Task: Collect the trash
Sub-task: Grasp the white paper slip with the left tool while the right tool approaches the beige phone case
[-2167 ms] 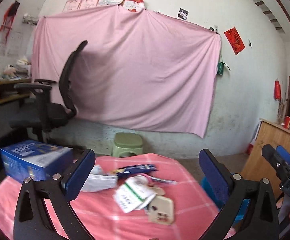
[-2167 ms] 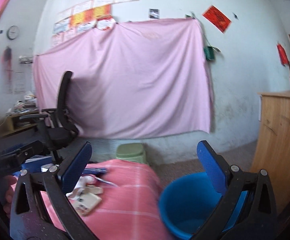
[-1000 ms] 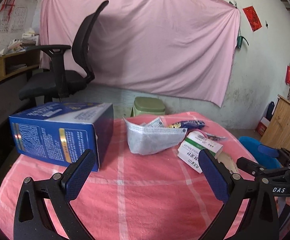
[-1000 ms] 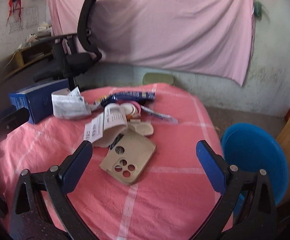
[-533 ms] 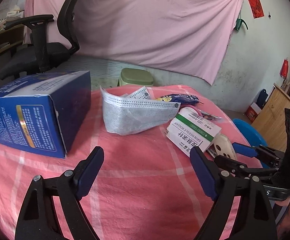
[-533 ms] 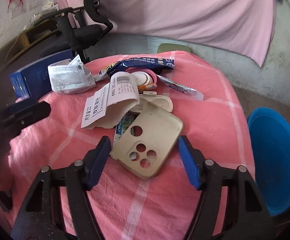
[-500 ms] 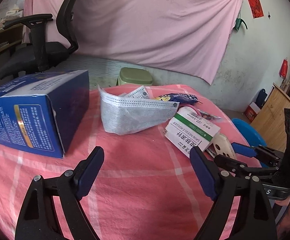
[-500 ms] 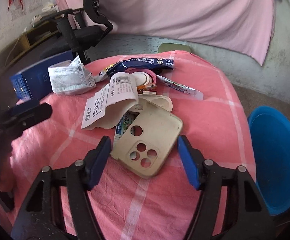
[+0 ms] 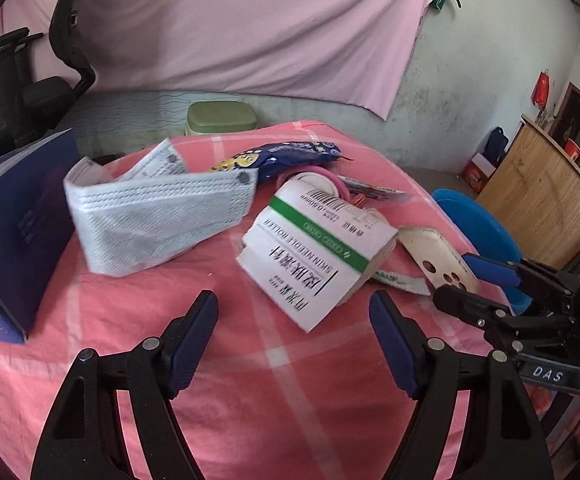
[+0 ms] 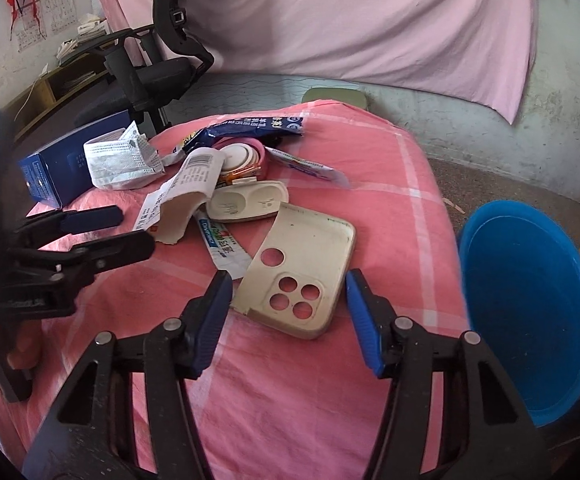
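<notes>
Right wrist view: right gripper [image 10: 288, 312], jaws closing with nothing pinched yet, straddles the near end of the beige plastic phone case [image 10: 302, 270] on the pink checked cloth [image 10: 374, 208]. Centre the case before squeezing, then carry it right to the blue plastic basin [image 10: 530, 280]. Left gripper [image 9: 294, 332] is also closing, empty.

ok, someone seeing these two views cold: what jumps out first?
Probably the heap of litter on the pink tablecloth: a beige phone case lies nearest the right gripper, whose closing jaws flank its near end without touching it. Behind it sit a white carton with a green stripe, a crumpled face mask and a dark blue box at the left edge. The bright blue bucket beside the table, on the right, also pulls the eye.
</notes>
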`<state>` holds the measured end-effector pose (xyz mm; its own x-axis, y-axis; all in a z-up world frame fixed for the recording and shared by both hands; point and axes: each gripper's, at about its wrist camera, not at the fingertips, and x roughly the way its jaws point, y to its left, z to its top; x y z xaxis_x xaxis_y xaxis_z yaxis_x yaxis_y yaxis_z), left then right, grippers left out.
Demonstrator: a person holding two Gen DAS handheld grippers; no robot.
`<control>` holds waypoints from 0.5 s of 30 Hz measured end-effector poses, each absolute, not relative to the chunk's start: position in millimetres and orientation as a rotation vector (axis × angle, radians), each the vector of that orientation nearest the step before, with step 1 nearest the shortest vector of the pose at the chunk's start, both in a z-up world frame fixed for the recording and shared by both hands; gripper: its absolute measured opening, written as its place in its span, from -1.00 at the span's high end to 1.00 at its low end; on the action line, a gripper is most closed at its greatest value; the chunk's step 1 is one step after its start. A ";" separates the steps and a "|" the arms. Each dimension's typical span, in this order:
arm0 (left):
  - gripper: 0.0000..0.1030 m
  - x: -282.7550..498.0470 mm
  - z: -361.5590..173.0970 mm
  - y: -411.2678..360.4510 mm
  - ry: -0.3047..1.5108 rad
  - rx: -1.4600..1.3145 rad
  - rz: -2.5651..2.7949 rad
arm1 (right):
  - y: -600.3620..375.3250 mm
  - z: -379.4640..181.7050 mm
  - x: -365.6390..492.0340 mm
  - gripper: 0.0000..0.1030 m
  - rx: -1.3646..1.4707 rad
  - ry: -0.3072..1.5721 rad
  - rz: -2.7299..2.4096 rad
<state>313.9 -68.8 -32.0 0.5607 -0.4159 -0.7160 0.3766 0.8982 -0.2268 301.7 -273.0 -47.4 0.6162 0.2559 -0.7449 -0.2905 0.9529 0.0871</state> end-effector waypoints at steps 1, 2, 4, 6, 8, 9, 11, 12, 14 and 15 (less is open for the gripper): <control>-0.41 317.2 -32.8 -72.4 0.855 -0.051 -0.469 | -275.1 -47.2 301.3 -0.52 -0.042 0.848 0.311; -0.41 319.0 -33.0 -75.3 0.856 -0.049 -0.467 | -277.6 -47.0 301.4 -0.52 -0.039 0.845 0.308; -0.41 321.7 -34.4 -81.2 0.862 -0.039 -0.463 | -283.7 -46.6 301.9 -0.52 -0.026 0.842 0.301; -0.41 324.6 -35.7 -88.2 0.870 -0.033 -0.464 | -288.4 -46.4 303.2 -0.52 -0.012 0.841 0.296; -0.41 328.7 -37.4 -94.5 0.876 -0.020 -0.458 | -291.0 -46.6 305.6 -0.51 -0.010 0.841 0.296; -0.41 330.8 -38.5 -96.3 0.882 -0.016 -0.451 | -291.4 -46.8 307.2 -0.51 -0.012 0.843 0.296; -0.41 334.7 -40.7 -98.1 0.888 -0.018 -0.441 | -291.6 -47.4 309.8 -0.51 -0.013 0.845 0.299; -0.41 336.0 -41.4 -98.3 0.890 -0.022 -0.436 | -292.2 -48.1 311.3 -0.51 -0.010 0.848 0.300; -0.41 337.8 -42.0 -99.4 0.888 -0.031 -0.431 | -294.0 -49.1 313.4 -0.51 0.001 0.853 0.305; -0.41 338.2 -42.4 -99.3 0.886 -0.034 -0.429 | -294.2 -49.2 313.3 -0.51 0.004 0.853 0.306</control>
